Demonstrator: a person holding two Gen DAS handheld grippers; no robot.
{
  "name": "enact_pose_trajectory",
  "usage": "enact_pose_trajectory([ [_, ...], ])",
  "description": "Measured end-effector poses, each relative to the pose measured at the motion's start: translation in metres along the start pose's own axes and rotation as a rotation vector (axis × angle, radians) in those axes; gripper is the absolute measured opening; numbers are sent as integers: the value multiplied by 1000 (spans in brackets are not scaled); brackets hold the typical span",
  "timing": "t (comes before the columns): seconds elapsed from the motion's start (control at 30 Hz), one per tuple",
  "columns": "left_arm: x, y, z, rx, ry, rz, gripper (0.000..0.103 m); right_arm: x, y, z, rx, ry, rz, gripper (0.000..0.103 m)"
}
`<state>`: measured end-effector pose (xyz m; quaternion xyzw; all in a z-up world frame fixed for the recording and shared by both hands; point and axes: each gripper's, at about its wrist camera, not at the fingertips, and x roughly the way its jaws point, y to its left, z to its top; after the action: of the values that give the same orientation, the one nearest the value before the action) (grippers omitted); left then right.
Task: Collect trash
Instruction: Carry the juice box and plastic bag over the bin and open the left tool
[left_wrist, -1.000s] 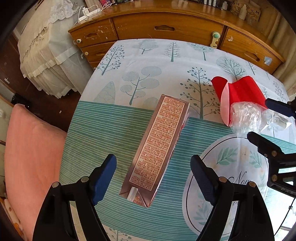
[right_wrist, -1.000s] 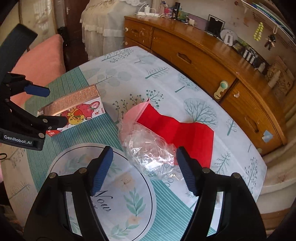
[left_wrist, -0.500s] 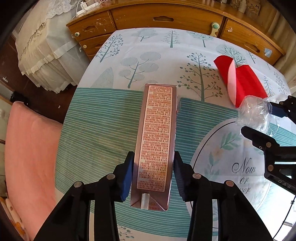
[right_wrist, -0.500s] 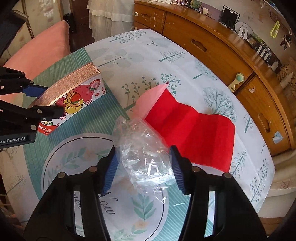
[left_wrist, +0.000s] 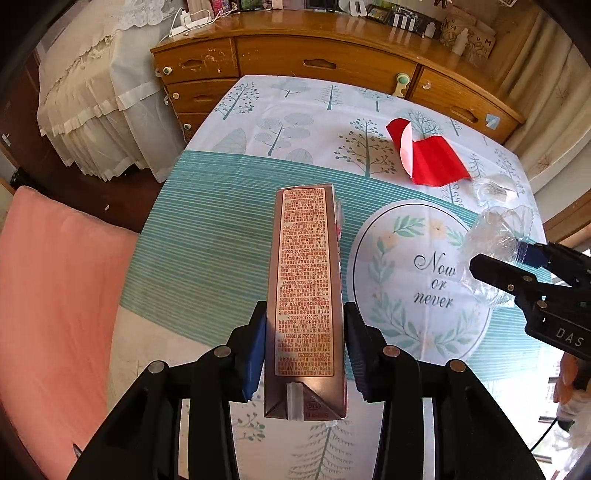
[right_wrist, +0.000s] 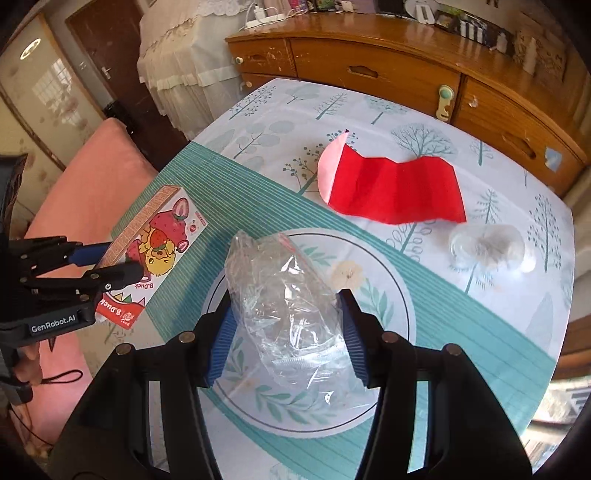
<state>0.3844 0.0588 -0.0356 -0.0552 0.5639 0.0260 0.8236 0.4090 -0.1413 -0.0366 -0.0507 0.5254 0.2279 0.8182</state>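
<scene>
Trash is in both grips: the left gripper (left_wrist: 303, 349) fingers pinch the carton (left_wrist: 304, 291) between them, and the right gripper (right_wrist: 286, 338) fingers pinch the crumpled plastic bag (right_wrist: 284, 306). Carrying both to a bin, unseen here, likely comes next; red paper (right_wrist: 395, 192) lies beyond on the table (right_wrist: 480, 295).

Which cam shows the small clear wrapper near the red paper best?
Right wrist. The small clear wrapper sits whole and unobstructed on the tablecloth, just past the red paper. Left wrist shows it smaller, near the frame edge.
</scene>
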Motion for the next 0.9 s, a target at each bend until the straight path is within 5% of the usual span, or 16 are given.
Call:
enact_pose_trajectory([
  [0.43,-96,41,-108,26,-95,-138,39,-77,92,-109,126,-23,-20,50],
  [0.9,-160,126,-253,161,-128,-242,39,-107,238,-226,255,-57,-110,50],
])
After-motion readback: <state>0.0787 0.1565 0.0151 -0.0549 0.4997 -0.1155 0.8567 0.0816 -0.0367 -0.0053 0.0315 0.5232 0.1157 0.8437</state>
